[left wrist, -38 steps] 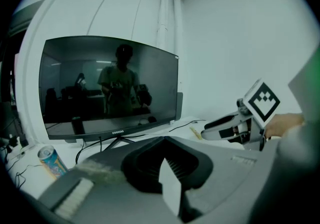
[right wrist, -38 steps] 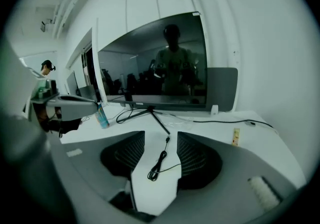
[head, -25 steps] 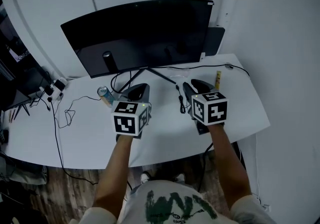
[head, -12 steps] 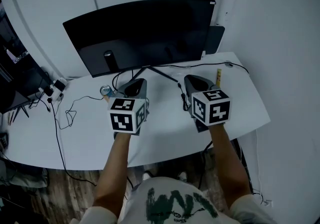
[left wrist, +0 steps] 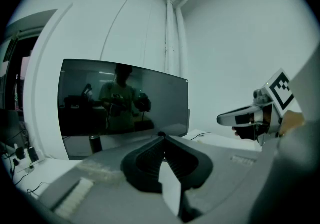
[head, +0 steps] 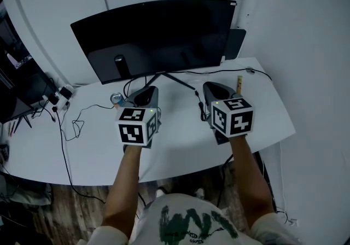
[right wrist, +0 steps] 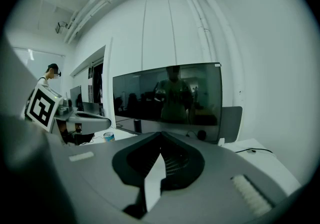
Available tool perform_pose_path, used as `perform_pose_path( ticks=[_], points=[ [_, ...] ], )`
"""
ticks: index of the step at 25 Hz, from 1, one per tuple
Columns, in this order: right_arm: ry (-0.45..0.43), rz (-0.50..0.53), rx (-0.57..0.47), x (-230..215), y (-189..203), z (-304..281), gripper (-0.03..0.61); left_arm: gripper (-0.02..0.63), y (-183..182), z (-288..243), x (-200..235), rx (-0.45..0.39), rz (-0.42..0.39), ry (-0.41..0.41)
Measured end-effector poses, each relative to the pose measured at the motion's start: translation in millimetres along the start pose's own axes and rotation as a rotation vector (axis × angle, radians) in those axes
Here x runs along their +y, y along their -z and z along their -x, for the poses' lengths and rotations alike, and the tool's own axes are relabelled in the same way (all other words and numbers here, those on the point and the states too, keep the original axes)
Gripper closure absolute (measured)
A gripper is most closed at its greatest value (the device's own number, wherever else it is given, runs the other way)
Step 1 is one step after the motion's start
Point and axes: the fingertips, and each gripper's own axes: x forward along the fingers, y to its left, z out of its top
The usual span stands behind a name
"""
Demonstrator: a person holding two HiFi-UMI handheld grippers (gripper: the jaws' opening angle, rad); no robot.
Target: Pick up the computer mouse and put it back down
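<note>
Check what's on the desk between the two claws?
Head view: bare desk between left claw and right claw, except a black cable beside the right one.

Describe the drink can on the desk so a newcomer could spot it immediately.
Start at the curved black monitor on the white desk. Just left of its stand's legs a small drink can stands upright. Its shiny round top sets it apart from the thin black cables around it.

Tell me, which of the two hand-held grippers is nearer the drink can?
The left hand-held gripper: the drink can stands just beside its tip, while the right hand-held gripper is farther off, by the yellow stick.
</note>
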Motion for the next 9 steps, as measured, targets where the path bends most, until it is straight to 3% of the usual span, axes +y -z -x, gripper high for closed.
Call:
perform_pose_path(
  ticks=[9],
  points=[
    [-0.004,-0.003,-0.001,3.7,-0.2,1.6,0.580,0.611,-0.4,4.0,0.2,-0.001,-0.002,-0.003]
  ],
)
